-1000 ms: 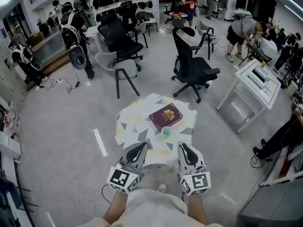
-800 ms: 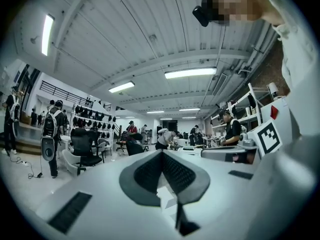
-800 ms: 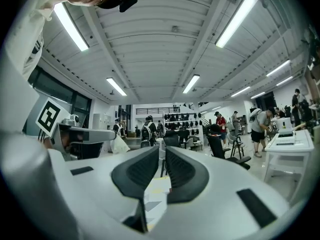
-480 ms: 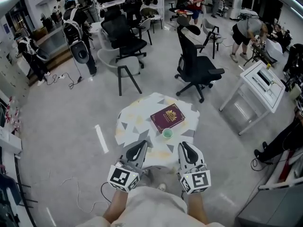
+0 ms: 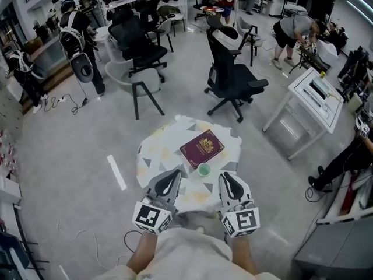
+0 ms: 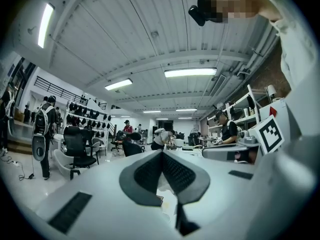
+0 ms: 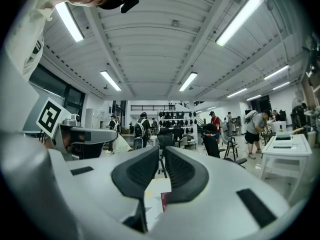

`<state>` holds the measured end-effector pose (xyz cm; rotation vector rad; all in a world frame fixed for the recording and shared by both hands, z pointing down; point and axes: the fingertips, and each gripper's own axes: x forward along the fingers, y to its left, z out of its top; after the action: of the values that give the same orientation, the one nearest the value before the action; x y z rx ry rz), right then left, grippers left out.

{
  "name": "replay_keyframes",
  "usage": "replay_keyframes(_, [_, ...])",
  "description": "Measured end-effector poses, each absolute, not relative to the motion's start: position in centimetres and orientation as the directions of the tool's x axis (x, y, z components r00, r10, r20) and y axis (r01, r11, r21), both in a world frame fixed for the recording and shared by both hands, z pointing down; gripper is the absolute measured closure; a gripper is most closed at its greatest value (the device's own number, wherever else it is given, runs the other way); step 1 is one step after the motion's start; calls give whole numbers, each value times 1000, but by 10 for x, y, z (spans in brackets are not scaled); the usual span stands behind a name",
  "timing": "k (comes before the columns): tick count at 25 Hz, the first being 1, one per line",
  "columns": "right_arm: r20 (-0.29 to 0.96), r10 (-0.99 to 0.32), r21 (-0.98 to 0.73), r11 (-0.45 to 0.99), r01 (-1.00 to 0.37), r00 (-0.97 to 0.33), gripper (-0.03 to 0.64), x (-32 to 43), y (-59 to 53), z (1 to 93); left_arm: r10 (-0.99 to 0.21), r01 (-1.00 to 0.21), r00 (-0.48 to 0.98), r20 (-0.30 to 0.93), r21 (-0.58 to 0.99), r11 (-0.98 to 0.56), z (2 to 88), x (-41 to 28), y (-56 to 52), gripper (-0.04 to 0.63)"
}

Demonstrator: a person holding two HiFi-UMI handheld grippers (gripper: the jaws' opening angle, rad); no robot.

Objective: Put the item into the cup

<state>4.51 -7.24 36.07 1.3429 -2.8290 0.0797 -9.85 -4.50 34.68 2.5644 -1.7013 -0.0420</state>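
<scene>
A small green cup [image 5: 203,169] stands on the near part of a small round table [image 5: 154,150] with a pale patterned top. Just behind the cup lies a dark red book [image 5: 202,147] with a gold emblem. I cannot make out any other small item on the table. My left gripper [image 5: 173,172] hovers at the table's near edge, left of the cup, its jaws together and nothing between them. My right gripper [image 5: 224,175] is level with it, right of the cup, and also shut and empty. The right gripper view shows a strip of the red book [image 7: 164,201] below its closed jaws.
A black office chair [image 5: 233,80] stands beyond the table, with a grey chair [image 5: 131,77] and another black one further left. A white desk [image 5: 315,98] is at the right. People stand and work at the room's edges. A cable [image 5: 87,235] lies on the floor at the left.
The head view has shifted a little, so the table and chairs sit slightly further left in the frame. Both grippers keep the same pose and stay shut.
</scene>
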Motion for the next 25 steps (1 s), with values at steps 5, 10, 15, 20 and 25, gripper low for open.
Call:
replay_keyframes(5, [49,-798,-27,600,-800,-601,571,28,-96,362,-905,-903,425,20,74,-423,353,-116,-76,586])
replay_keyframes(10, [76,-822,-19,564,-825,-564,571,13,-114,366,-884,-883,466,33,82,-462,360,-130,-104,586])
replay_keyframes(15, [103,-847,-7,524,-852,-522,571,-3,-133,372,-853,-854,519,52,82,-515,372,-141,-131,584])
replay_keyframes(20, [153,-869,3,477,-879,-471,571,-12,-142,389,-810,-809,584,51,109,-577,387,-145,-151,586])
replay_keyframes(25, [204,-885,8,429,-903,-418,572,-15,-145,407,-763,-761,645,54,140,-633,403,-141,-166,584])
